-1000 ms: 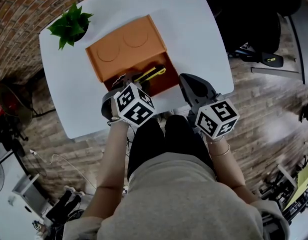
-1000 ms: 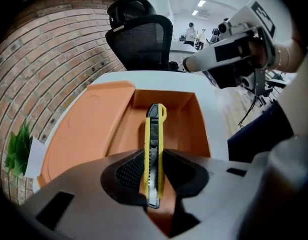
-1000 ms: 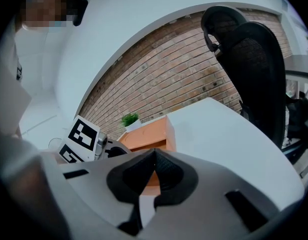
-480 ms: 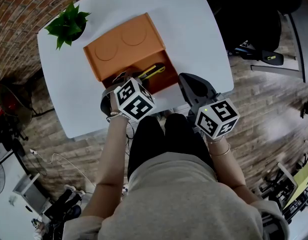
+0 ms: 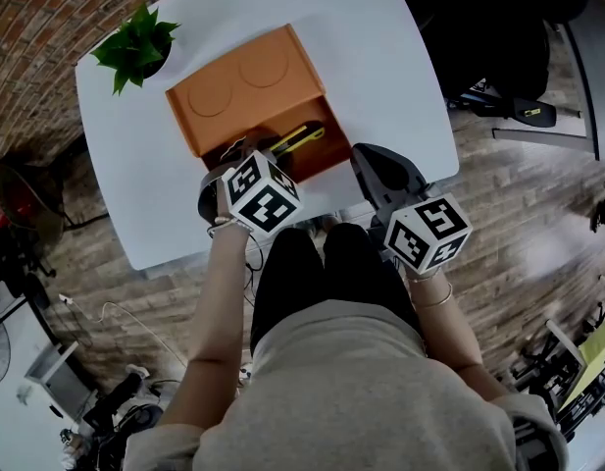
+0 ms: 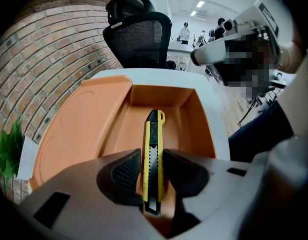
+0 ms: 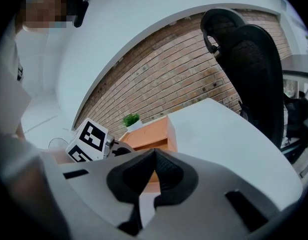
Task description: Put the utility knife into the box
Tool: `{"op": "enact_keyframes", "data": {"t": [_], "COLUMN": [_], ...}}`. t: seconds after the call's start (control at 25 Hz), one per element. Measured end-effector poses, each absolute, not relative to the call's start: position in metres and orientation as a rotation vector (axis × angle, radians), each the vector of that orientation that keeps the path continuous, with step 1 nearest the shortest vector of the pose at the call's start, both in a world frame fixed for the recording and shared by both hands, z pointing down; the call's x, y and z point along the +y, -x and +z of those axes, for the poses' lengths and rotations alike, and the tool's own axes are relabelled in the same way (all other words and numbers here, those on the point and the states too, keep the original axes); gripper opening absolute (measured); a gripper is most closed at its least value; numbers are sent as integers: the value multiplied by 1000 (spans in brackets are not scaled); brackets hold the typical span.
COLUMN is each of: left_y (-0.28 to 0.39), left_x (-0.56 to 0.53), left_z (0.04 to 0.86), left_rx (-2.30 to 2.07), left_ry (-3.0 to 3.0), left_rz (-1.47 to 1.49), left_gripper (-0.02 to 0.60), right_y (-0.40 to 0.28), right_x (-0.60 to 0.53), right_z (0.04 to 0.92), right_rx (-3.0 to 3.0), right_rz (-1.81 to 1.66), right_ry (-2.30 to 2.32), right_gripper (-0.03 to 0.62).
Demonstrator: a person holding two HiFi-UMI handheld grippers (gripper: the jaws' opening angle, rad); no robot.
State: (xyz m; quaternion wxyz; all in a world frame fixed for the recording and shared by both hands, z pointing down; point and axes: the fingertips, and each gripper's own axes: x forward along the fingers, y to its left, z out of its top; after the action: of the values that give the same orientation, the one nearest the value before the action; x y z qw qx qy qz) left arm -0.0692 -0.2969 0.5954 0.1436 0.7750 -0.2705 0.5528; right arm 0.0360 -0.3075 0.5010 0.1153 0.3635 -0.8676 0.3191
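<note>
Barely shifted from a second ago, the left gripper [image 6: 152, 159] has edged a touch closer to the orange box [image 5: 245, 91], while the right gripper [image 7: 154, 154] sits where it was. A seated person works at a white table [image 5: 380, 57] set on a brick floor, holding one gripper in each hand.

From the left gripper view, a yellow and black utility knife [image 6: 153, 134] runs straight out between the jaws, which press against both sides of its rear end. The front of the knife reaches over the open compartment of the box; whether it rests on the box floor cannot be told. In the head view the knife lies at a slant inside that compartment, its far end aimed toward the person's right. The box lid [image 6: 79, 129] lies flat and open on the far side, with two round shapes pressed into it.

From the right gripper view, the right gripper's jaws meet at the tips and hold nothing. It hovers at the near edge of the table, just to the right of the box, apart from it. Its marker cube [image 5: 428, 232] sits above the person's lap, and the left gripper's cube [image 5: 263, 192] sits just in front of the box.

A small green plant [image 5: 135, 47] stands at the table's far left corner, near the lid. A black office chair [image 6: 141, 36] stands beyond the table.
</note>
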Motion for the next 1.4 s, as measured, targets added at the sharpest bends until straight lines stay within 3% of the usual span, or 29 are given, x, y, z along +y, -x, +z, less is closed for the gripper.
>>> {"op": "enact_keyframes", "data": {"t": [0.48, 0.88, 1.04, 1.2, 1.4], "left_y": [65, 74, 77, 76, 70], "left_x": [-306, -292, -289, -284, -273], "left_z": [547, 492, 466, 443, 428], "left_rx": [-954, -1082, -1172, -1247, -1239], "left_ry": [-2418, -2429, -2470, -2493, -2481], "left_rz": [1614, 1368, 1314, 1182, 892], "left_gripper": [120, 118, 90, 24, 14], "right_y": [-24, -8, -5, 3, 20], "right_x": [-299, -297, -298, -295, -289], "right_z": [475, 440, 421, 411, 402], "right_rx": [-2603, -2673, -2714, -2731, -2750], "right_rz": [861, 728, 681, 656, 592], "right_ry": [-1042, -1015, -1031, -1002, -906], "right_gripper": [-2, -2, -2, -2, -2]}}
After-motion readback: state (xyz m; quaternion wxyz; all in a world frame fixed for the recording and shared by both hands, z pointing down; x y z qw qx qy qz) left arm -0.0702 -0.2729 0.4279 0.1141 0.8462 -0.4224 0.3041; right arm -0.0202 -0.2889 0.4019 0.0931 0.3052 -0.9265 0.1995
